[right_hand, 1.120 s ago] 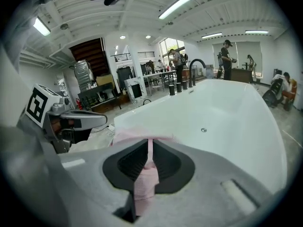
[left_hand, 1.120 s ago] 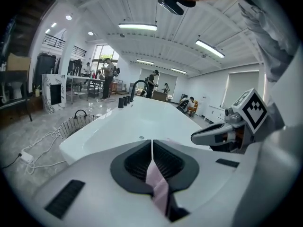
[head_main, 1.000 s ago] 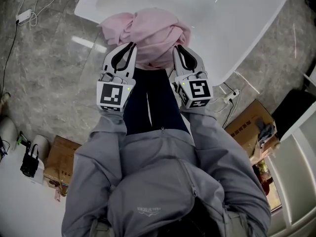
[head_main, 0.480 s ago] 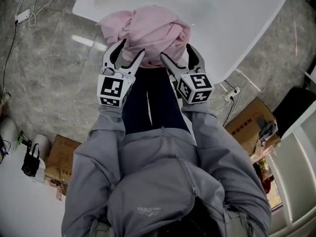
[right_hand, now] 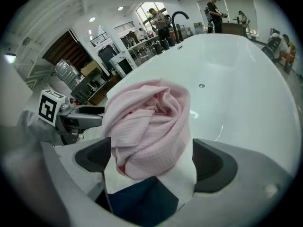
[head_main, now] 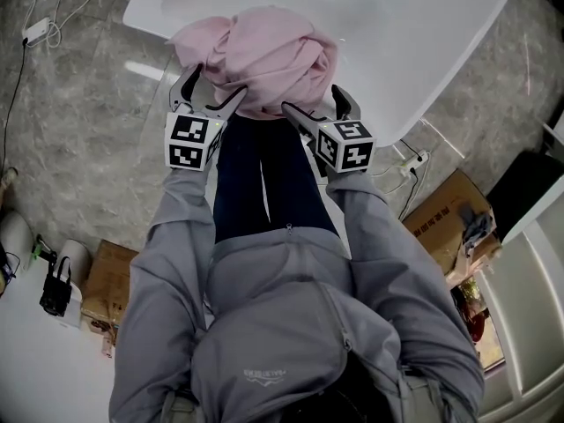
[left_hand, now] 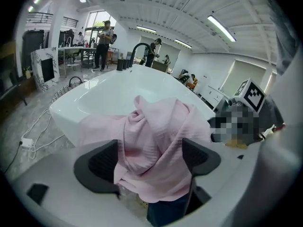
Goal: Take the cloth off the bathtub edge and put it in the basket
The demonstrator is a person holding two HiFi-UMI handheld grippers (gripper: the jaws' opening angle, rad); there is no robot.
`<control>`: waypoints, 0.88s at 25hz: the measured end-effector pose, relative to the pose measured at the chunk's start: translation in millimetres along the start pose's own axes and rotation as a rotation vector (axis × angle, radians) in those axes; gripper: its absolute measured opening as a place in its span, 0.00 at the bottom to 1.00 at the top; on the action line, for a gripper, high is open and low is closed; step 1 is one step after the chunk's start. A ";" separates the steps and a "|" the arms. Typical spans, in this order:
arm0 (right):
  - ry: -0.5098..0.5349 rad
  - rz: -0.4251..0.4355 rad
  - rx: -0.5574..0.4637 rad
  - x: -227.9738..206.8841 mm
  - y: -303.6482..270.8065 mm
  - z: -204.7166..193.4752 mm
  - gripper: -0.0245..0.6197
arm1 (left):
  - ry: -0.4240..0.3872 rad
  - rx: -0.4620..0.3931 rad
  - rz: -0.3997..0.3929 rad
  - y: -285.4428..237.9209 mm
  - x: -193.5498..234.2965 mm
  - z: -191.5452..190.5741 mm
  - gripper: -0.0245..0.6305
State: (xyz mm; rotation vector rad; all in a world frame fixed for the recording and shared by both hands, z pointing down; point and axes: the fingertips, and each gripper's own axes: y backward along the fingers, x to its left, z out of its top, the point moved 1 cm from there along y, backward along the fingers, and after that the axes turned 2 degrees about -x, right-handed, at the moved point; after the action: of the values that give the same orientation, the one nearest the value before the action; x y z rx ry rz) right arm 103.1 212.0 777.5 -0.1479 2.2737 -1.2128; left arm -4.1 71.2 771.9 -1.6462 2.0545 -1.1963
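Left gripper (head_main: 214, 86): jaws opening, spread wide. Lower folds of the pink cloth (head_main: 260, 49) hang between them, pads not clamping it. Right gripper (head_main: 314, 101): same, jaws opening wide around the cloth's other side, no pinch. Cloth sits bunched on the near edge of the white bathtub (head_main: 414, 33), just past both grippers.

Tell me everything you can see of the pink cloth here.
The pink cloth looks like soft waffle-weave fabric, bunched into a twisted, folded heap. It lies over the white bathtub edge nearest the person, partly hanging outside. The left gripper and right gripper each have folds between their opening jaws, not clamped.
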 end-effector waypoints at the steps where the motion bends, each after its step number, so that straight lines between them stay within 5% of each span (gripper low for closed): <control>1: -0.002 0.003 0.018 -1.2 -1.4 -3.7 0.84 | -0.006 0.005 -0.004 -1.9 0.8 0.4 0.65; 11: 0.012 0.054 0.105 9.8 -28.4 -2.6 0.84 | -0.027 0.070 -0.131 -13.8 -6.2 -6.0 0.66; 22: 0.186 0.136 0.127 30.0 -32.2 5.7 0.78 | -0.110 0.199 -0.256 -22.7 -39.5 -25.2 0.66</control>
State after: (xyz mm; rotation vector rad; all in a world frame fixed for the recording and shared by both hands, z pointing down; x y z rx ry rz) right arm 75.7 178.6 788.0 0.1702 2.3113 -1.3412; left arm 8.6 117.1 792.8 -1.8710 1.6385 -1.3081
